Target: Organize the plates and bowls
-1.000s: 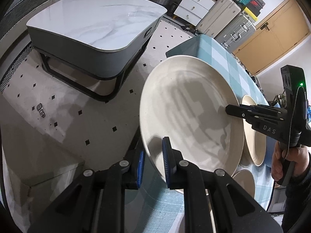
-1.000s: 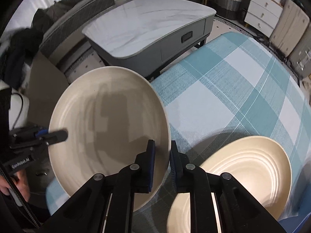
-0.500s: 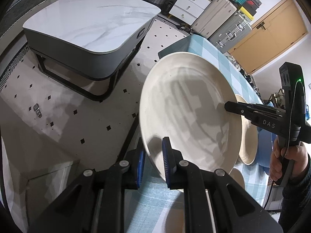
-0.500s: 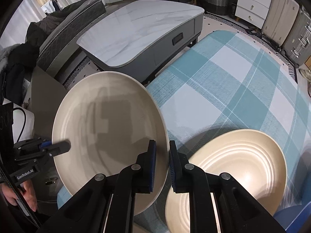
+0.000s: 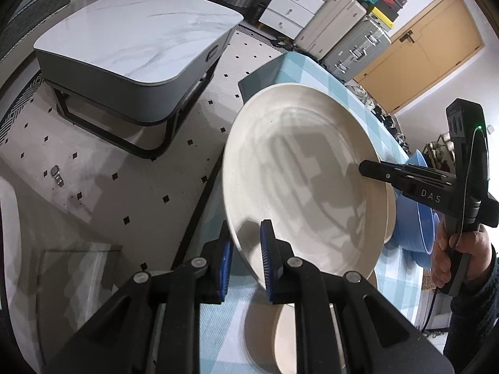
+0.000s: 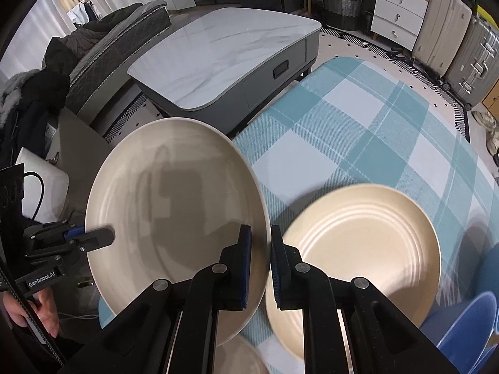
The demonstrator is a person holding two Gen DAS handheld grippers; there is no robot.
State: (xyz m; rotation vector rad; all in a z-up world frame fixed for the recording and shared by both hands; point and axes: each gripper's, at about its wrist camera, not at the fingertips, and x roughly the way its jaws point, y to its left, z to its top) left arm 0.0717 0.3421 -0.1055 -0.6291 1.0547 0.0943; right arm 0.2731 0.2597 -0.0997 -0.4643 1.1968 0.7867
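Note:
A large cream plate (image 5: 299,174) (image 6: 174,218) hangs above the checked tablecloth (image 6: 358,131), held by both grippers at opposite rims. My left gripper (image 5: 244,255) is shut on its near rim in the left wrist view. My right gripper (image 6: 260,255) is shut on the opposite rim; it also shows in the left wrist view as the black right gripper (image 5: 363,166). A ribbed beige plate (image 6: 358,249) lies on the cloth beside the right gripper. A blue bowl (image 5: 414,215) (image 6: 471,330) sits beyond it. Another cream dish (image 6: 240,358) peeks out below the lifted plate.
A low marble-topped table (image 5: 134,37) stands on the floor beyond the cloth's edge. Suitcases (image 5: 352,40) and white drawers (image 6: 399,6) line the far wall. A person's hand (image 5: 452,255) grips the right handle; another hand (image 6: 40,311) holds the left one.
The large plate has risen off the table with both grippers still clamped on it. The ribbed beige plate and the blue bowl have come further into view beneath and beside it.

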